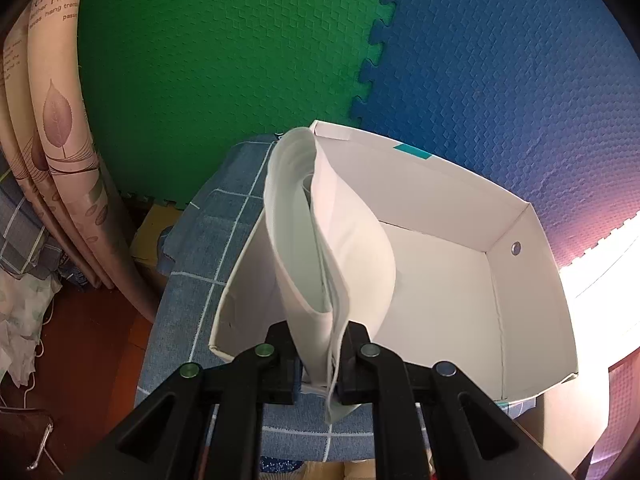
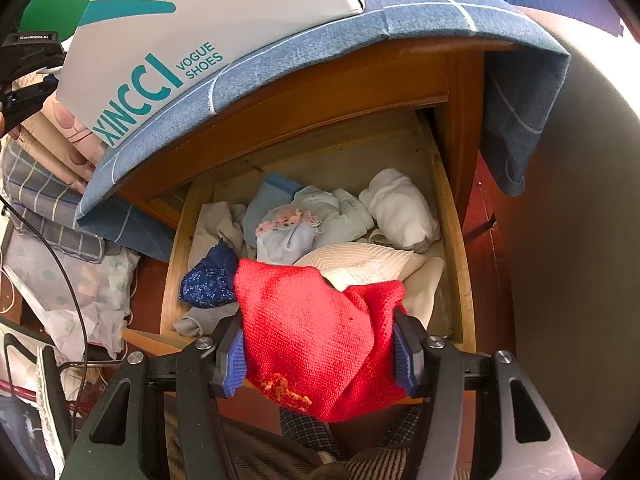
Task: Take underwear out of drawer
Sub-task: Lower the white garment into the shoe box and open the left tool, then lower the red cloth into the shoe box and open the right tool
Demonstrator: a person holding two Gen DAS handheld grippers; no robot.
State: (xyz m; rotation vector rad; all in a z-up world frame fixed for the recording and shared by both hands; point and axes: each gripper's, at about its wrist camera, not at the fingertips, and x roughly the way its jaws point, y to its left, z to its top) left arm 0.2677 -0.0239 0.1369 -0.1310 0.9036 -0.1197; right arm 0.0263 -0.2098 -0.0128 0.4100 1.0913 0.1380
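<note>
My left gripper [image 1: 320, 364] is shut on a folded white underwear piece [image 1: 320, 240], which stands up over the near left corner of an empty white shoe box [image 1: 520, 280]. The box sits on a blue checked cloth [image 1: 208, 240] that covers the cabinet top. My right gripper [image 2: 320, 356] is shut on a red knitted garment [image 2: 312, 336], held above the front of the open wooden drawer [image 2: 452, 248]. Inside the drawer lie several folded pieces: white [image 2: 400, 208], pale blue [image 2: 288, 232], dark blue sparkly [image 2: 208, 280] and cream ribbed [image 2: 360, 264].
Green and blue foam mats [image 1: 224, 80] cover the wall behind the box. A leaf-printed curtain [image 1: 56, 140] hangs at the left. The shoe box side [image 2: 160, 52] and the other gripper's body [image 2: 28, 68] show at the right wrist view's top left. Crumpled cloth and cables [image 2: 80, 292] lie left of the drawer.
</note>
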